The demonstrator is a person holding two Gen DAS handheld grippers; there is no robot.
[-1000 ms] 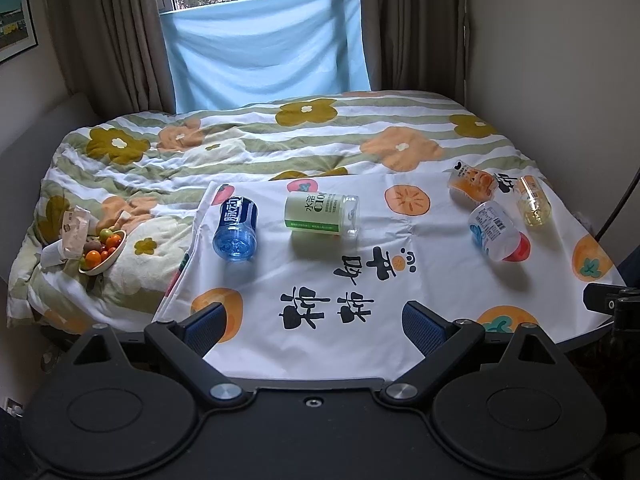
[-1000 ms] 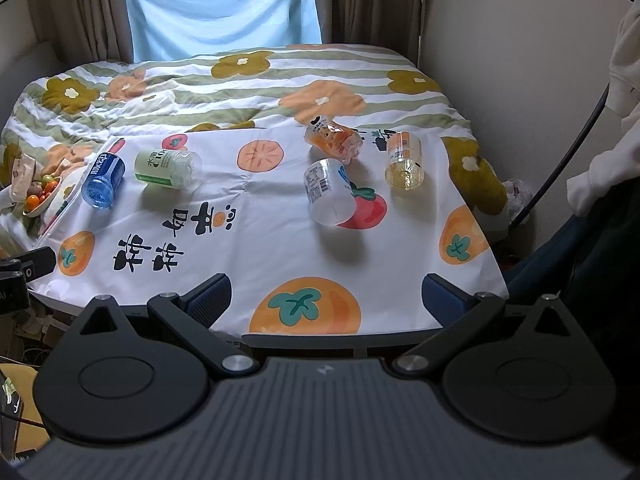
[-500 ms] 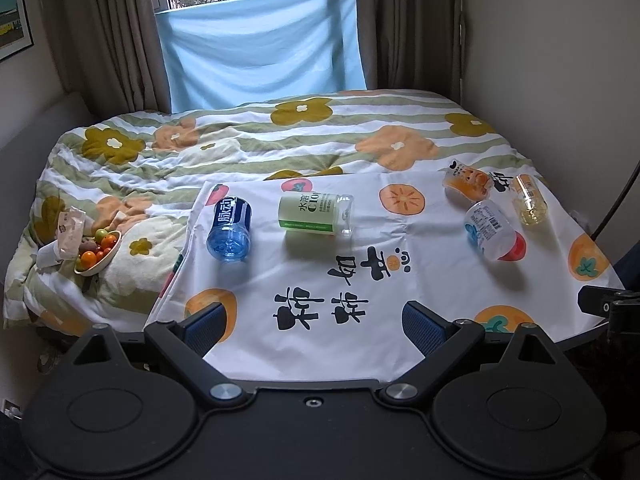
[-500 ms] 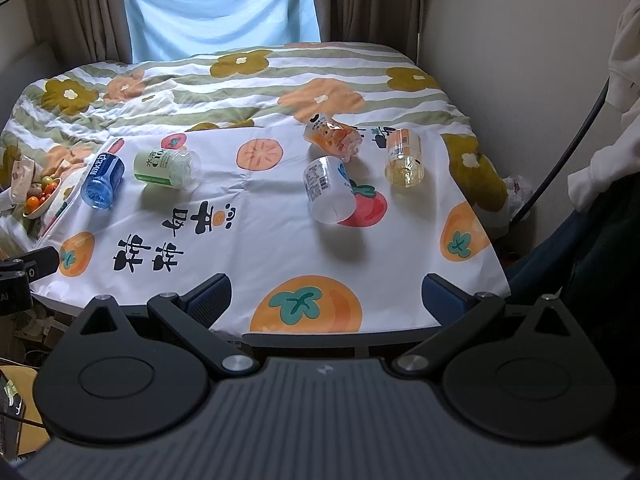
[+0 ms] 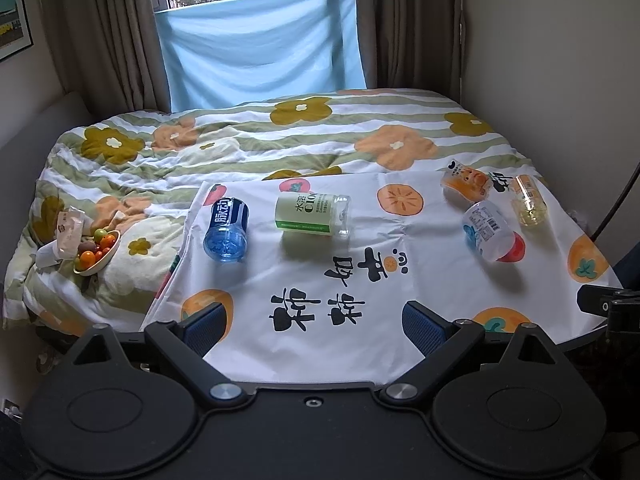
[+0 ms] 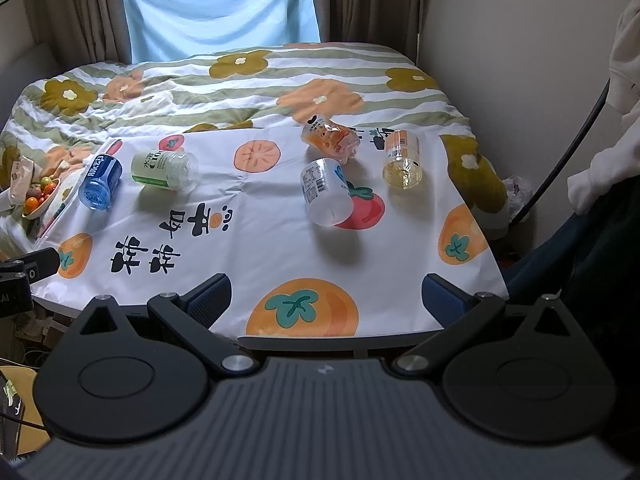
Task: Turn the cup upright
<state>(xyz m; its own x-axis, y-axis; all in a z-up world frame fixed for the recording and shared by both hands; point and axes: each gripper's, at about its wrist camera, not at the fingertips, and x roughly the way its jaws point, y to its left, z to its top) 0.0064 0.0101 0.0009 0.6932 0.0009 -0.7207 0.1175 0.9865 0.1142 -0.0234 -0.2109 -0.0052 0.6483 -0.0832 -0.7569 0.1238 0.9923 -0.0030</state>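
Observation:
Several cups cut from bottles lie on their sides on a white persimmon-print cloth (image 5: pixel 320 280). A blue cup (image 5: pixel 227 230) and a green-labelled cup (image 5: pixel 310 215) lie at the left. A white-labelled cup (image 5: pixel 488 232), an orange cup (image 5: pixel 466 180) and a yellow-tinted cup (image 5: pixel 529 200) lie at the right. They also show in the right wrist view: blue (image 6: pixel 100 182), green (image 6: pixel 164 170), white (image 6: pixel 325 192), orange (image 6: pixel 330 138), yellow (image 6: pixel 402 160). My left gripper (image 5: pixel 314 322) and right gripper (image 6: pixel 326 296) are open and empty at the cloth's near edge.
The cloth lies on a table against a bed with a flowered quilt (image 5: pixel 280 136). A bowl of small fruit (image 5: pixel 96 250) and a packet sit on the quilt at the left. A wall and a dark cable (image 6: pixel 568 152) are at the right.
The left wrist view has tilted upward a little, so the cups sit lower in its frame. The right gripper has barely moved. No cup has moved.

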